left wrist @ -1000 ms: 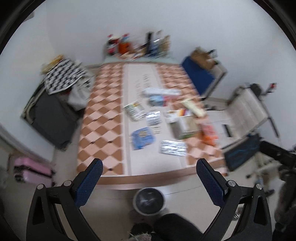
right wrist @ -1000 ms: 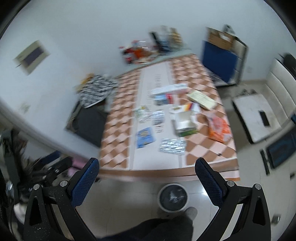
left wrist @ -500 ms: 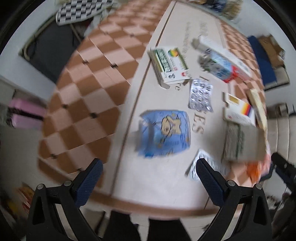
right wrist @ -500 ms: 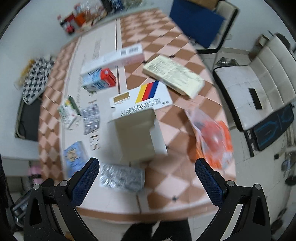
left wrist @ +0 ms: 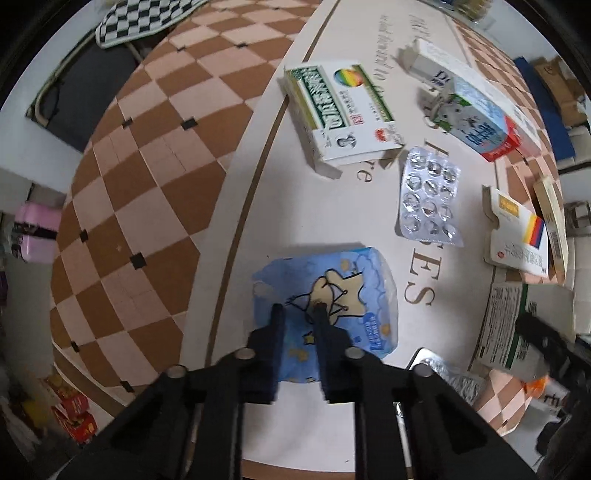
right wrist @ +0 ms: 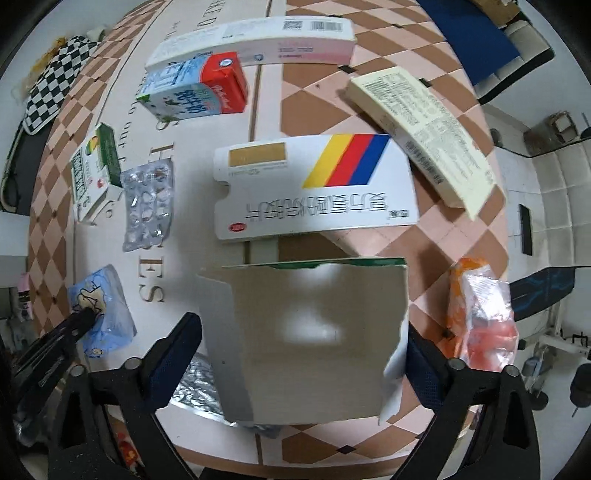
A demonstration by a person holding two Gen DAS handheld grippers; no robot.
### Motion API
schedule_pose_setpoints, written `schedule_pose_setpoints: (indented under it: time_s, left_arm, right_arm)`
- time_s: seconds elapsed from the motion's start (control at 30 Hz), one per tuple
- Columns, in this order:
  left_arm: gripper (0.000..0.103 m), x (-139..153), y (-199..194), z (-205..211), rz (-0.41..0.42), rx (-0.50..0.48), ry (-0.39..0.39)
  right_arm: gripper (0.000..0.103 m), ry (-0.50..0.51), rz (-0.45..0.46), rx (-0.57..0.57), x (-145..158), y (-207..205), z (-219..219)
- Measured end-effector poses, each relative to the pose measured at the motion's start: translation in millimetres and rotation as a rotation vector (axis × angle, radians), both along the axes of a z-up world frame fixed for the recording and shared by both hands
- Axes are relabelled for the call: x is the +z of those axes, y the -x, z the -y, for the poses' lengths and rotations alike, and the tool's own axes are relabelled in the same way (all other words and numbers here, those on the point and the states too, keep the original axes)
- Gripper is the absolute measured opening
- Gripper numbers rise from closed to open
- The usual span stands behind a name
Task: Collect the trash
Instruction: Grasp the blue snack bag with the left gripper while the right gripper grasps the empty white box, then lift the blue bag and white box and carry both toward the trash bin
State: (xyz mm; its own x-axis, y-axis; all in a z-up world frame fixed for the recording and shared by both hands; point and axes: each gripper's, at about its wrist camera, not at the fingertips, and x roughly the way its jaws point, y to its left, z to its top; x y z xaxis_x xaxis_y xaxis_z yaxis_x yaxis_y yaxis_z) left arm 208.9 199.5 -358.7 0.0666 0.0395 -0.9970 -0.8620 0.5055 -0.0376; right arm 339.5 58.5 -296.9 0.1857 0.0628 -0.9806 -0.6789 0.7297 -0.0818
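My left gripper (left wrist: pixel 298 308) is shut on a blue cartoon tissue pack (left wrist: pixel 343 284) that lies near the table's front edge; it also shows in the right wrist view (right wrist: pixel 105 306). My right gripper (right wrist: pixel 303 332) is open, its fingers on either side of a torn grey cardboard box (right wrist: pixel 310 332) with a green edge. Other trash lies on the table: a white box with yellow, red and blue stripes (right wrist: pixel 314 188), a silver blister sheet (left wrist: pixel 428 195), a green-and-white medicine box (left wrist: pixel 340 110), a blue-and-red milk carton (right wrist: pixel 195 88), a cream box (right wrist: pixel 424 122) and an orange wrapper (right wrist: pixel 480 314).
The table (left wrist: pixel 147 184) has a brown-and-pink checked cloth. A long white box (right wrist: pixel 258 40) lies at the far side. A second foil sheet (right wrist: pixel 195 387) lies by the front edge. A checkered cloth (left wrist: pixel 147 18) and dark furniture stand to the left, a chair (right wrist: pixel 546 199) to the right.
Both grippers have moved down from above the floor to the table. My left gripper has shut on the blue tissue pack. My right gripper has come around the torn box.
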Motion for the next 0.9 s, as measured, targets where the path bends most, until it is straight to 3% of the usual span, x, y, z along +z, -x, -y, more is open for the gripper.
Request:
schedule_pose_setpoints:
  time_s: [0.07,0.2,0.4,0.43,0.53,0.67,0.8,0.9]
  left_arm:
    - [0.004,10,1,4,0.012,-0.030,-0.021]
    - [0.003,28,4,10,0.045,-0.072,-0.057]
    - [0.003,57,24,27,0.114,-0.147,-0.123]
    - [0.003,72,28,34,0.127,-0.163,-0.134]
    - [0.003,63,53,17,0.177,-0.198,-0.166]
    - [0.003,79,81,31,0.242,-0.253,-0.182]
    - [0.003,75,99,33,0.293,-0.262,-0.138]
    - [0.006,50,105,16,0.323,-0.194,-0.004]
  right_arm:
    - [0.086,-0.019,0.011,-0.012,4,2,4]
    - [0.085,-0.045,0.035,-0.044,15,9,14]
    - [0.085,-0.126,0.091,-0.101,56,38,43]
    - [0.085,-0.144,0.103,-0.107,64,45,50]
    - [0.085,-0.195,0.136,-0.121,83,71,72]
    - [0.085,-0.257,0.167,-0.157,98,120,104]
    - [0.085,-0.297,0.159,-0.201,99,161,135]
    - [0.085,-0.299,0.144,-0.244,92,171,150]
